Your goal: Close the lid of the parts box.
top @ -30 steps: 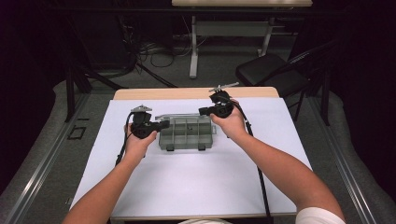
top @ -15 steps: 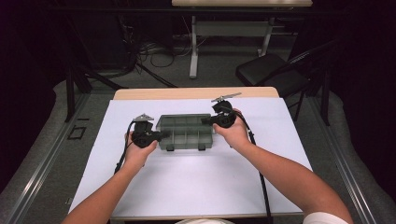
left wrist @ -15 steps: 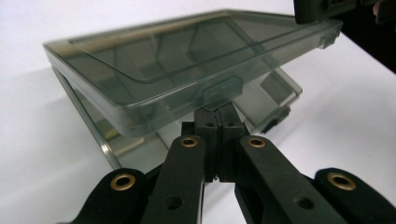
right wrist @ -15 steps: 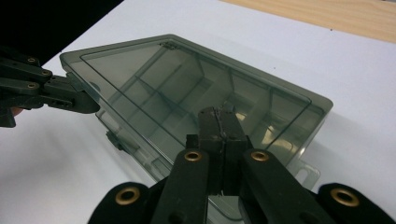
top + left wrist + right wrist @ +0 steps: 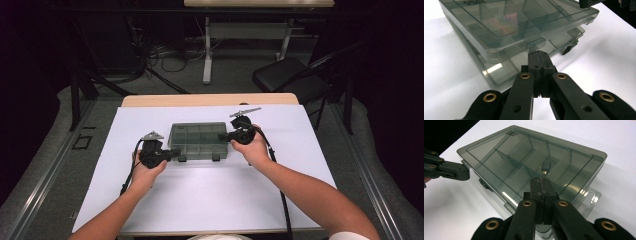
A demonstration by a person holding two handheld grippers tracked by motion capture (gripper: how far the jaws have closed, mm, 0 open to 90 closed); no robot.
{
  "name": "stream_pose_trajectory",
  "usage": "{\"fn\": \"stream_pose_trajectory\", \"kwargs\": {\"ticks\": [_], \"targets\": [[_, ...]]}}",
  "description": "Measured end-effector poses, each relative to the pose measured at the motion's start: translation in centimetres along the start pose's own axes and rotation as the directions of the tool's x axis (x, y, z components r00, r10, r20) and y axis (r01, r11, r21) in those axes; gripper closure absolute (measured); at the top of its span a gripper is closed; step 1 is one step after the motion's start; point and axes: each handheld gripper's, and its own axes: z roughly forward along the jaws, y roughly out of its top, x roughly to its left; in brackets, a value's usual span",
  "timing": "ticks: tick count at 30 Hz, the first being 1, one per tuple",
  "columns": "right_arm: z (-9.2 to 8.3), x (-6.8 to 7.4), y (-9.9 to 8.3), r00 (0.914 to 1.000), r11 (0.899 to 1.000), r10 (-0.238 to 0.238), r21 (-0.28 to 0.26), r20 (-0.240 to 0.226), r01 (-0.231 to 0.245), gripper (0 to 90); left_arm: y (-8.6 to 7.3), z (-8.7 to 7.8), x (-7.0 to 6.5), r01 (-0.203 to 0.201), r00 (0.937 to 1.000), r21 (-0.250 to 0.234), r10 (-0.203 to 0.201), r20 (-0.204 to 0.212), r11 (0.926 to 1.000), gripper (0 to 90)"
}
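White sheeting covers the bench, where a smoky compartment box with unreadably small lid lettering sits mid-bench between the left gripper at its near-left corner and right gripper at its right end, both closed, jaws together.

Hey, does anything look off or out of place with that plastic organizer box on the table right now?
Only the organizer box: its lid is lifted off the base along the latch side, so it sits ajar.
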Motion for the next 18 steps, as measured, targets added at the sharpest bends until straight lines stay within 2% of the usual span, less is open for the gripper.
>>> {"fn": "stream_pose_trajectory", "kwargs": {"ticks": [8, 14, 18], "targets": [[0.7, -0.1, -1.3, 1.0000, 1.000, 0.003, 0.025, 0.005, -0.003, 90.0, -0.6, -1.1, -0.3, -0.001, 1.0000, -0.010, 0.001, -0.001, 0.9999, 90.0], [1.1, -0.3, -1.8, 0.9998, 0.999, 0.021, 0.032, 0.003, -0.021, 90.0, 0.6, -0.6, -0.1, -0.005, 0.9998, -0.019, 0.005, -0.017, 0.9998, 90.0], [1.1, -0.3, -1.8, 0.9997, 0.999, 0.023, 0.041, 0.003, -0.023, 90.0, 1.1, -0.1, 0.1, -0.010, 0.9994, -0.003, 0.009, -0.035, 1.0000, 90.0]]}}
